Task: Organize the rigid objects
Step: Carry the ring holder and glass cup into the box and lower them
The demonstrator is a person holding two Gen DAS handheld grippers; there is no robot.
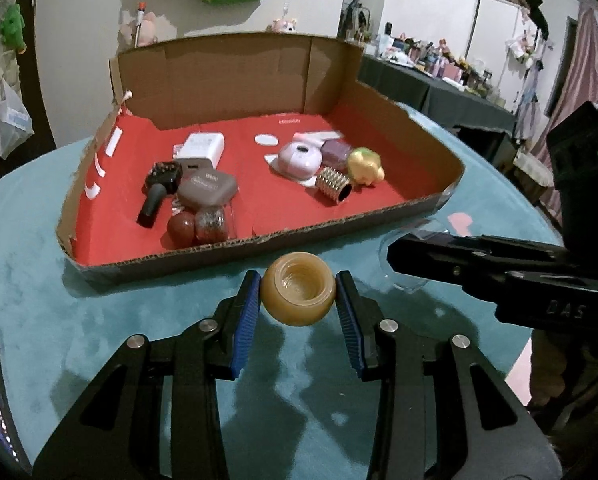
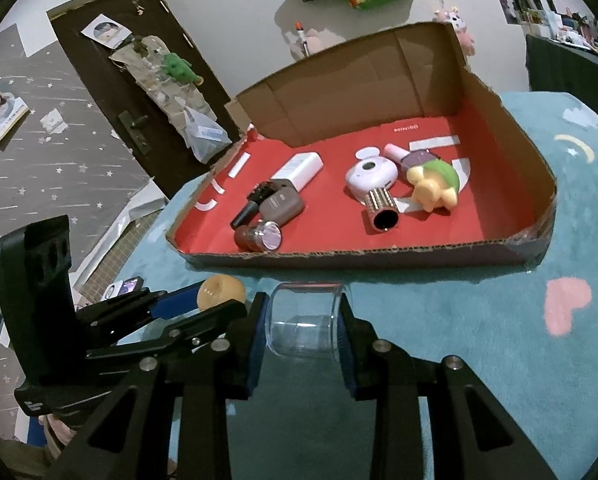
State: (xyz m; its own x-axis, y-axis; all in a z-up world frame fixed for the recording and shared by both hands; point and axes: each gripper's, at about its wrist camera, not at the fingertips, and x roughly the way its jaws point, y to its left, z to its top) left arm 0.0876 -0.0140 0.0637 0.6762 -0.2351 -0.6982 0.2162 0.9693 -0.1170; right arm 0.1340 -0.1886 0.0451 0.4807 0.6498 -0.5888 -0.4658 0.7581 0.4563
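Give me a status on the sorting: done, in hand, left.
Done: two clusters lie in the cardboard tray, among them the white charger on the left and the lilac case on the right.
In hand: the left gripper holds the amber jar; the right gripper holds the clear cup.
Left: both are outside the tray, not yet placed.

Both cameras sat low over the teal table (image 1: 39,300), each looking forward along its own fingers toward the cardboard box (image 1: 235,68) on the far side. The left view faced the box nearly square on, close to its near wall. The right view stood to the right and aimed leftward across the box (image 2: 479,92), tilted. They shared the box, its contents, and each other's gripper.
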